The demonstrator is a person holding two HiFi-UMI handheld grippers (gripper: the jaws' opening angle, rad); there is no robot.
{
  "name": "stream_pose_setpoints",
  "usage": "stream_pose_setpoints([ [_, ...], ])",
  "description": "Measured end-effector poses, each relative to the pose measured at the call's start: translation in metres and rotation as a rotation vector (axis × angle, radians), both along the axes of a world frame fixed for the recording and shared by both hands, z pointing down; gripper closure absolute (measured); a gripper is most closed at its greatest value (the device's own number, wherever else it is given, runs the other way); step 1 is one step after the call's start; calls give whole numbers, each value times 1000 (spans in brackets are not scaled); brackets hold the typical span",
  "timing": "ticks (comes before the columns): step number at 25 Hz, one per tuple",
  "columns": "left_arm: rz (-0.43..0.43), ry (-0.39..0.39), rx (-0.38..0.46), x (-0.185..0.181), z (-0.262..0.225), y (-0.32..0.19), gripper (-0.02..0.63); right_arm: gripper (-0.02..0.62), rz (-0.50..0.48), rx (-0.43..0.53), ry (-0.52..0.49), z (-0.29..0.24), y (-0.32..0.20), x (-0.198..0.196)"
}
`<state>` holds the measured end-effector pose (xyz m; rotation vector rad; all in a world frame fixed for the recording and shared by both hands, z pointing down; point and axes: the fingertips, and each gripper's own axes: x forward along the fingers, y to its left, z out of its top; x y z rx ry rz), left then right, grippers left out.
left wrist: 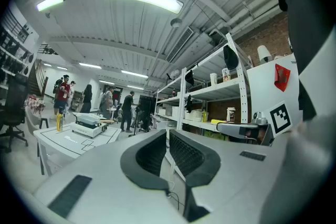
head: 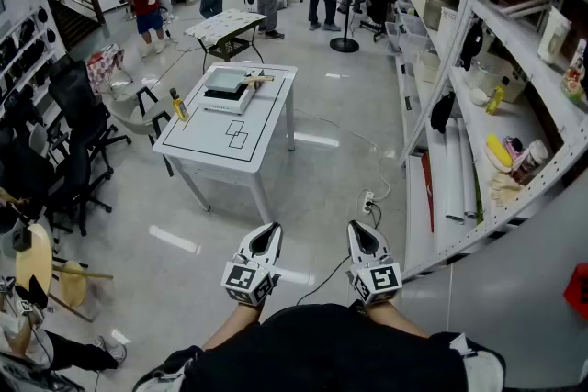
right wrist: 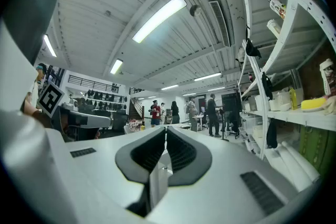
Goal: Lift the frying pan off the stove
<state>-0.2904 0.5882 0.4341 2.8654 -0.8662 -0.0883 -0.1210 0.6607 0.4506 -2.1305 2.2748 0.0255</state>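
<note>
Far beyond left gripper (head: 271, 229), right gripper (head: 356, 227) (fingers (head: 265, 240) together): frying pan (head: 226, 81).

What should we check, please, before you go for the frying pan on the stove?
1. Frying pan sits on the stove: ok.
2. Pan within reach: not ok; the table stands well ahead, far beyond both grippers.
3. Left gripper empty: ok; fingers together, nothing between them.
4. Right gripper empty: ok; fingers together, nothing between them.
5. Fingers open for the handle: not ok; both are shut.
6. Yellow bottle apart from the stove: ok; it stands at the table's left edge.
</note>
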Motion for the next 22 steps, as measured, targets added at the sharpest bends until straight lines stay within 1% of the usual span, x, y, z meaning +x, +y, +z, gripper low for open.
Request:
stream_pose_setpoints([
  [2, -1, -16, 12, -2, 10, -3, 589, 572, -2, 3, -25, 0, 0, 5],
  [5, -9, -17, 20, -1, 10, -5, 589, 572, -1, 14, -28, -3, 3, 10],
  [8, -14, -10, 4, 3, 8, -4, 589, 571, -4, 24, -26, -7, 7, 14],
  [13, -21, -2, -9, 11, 3, 2, 589, 569, -22, 79, -83, -13, 18, 27],
  [17, -28, -14, 0, 19, 7, 5, 589, 571, 4, 72, -49, -13, 25, 44],
  [20, -33, -15, -11, 29, 8, 13, 589, 569, -3, 72, -34, -10, 33, 55],
  [21, -36, -16, -18, 33, 10, 15, 588, 542, -12, 66, -32, -8, 35, 58],
  [22, -39, -20, -23, 36, 14, 17, 578, 487, -20, 56, -32, -5, 37, 61],
])
